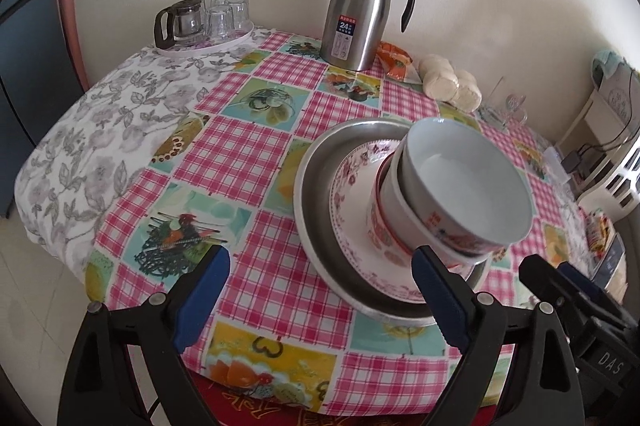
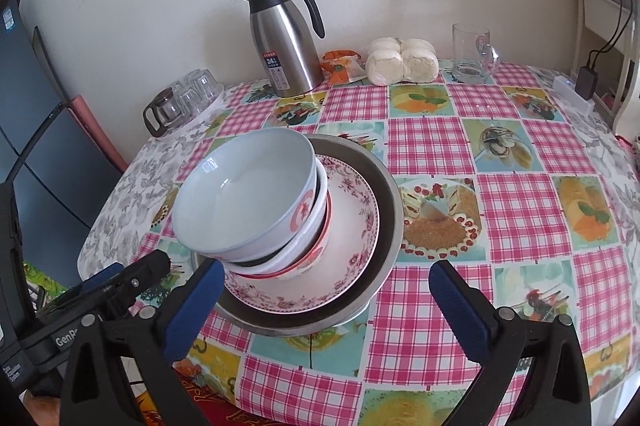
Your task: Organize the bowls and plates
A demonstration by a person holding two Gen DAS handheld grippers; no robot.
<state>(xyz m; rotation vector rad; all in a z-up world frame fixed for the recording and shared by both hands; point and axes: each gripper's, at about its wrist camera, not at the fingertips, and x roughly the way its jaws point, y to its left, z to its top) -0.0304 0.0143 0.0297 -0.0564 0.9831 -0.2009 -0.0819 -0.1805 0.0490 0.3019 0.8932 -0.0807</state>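
Left wrist view: left gripper (image 1: pixel 320 300) spread wide, holding nothing. Nested bowls (image 1: pixel 460 193) sit on floral plate (image 1: pixel 352 181) inside steel basin (image 1: pixel 316 165), near table's front edge, largest lowest for stability.

Right wrist view: right gripper (image 2: pixel 326 310) likewise released; top bowl (image 2: pixel 244 193) leans left, probably seated loosely

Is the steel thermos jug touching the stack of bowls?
Apart. In the right wrist view, a band of checked tablecloth lies between the steel thermos jug and the stack of bowls; the left wrist view shows this gap too.

White bowls (image 2: pixel 244 201) nest, tilted, on floral plate (image 2: pixel 352 226) inside metal pan (image 2: pixel 390 193).
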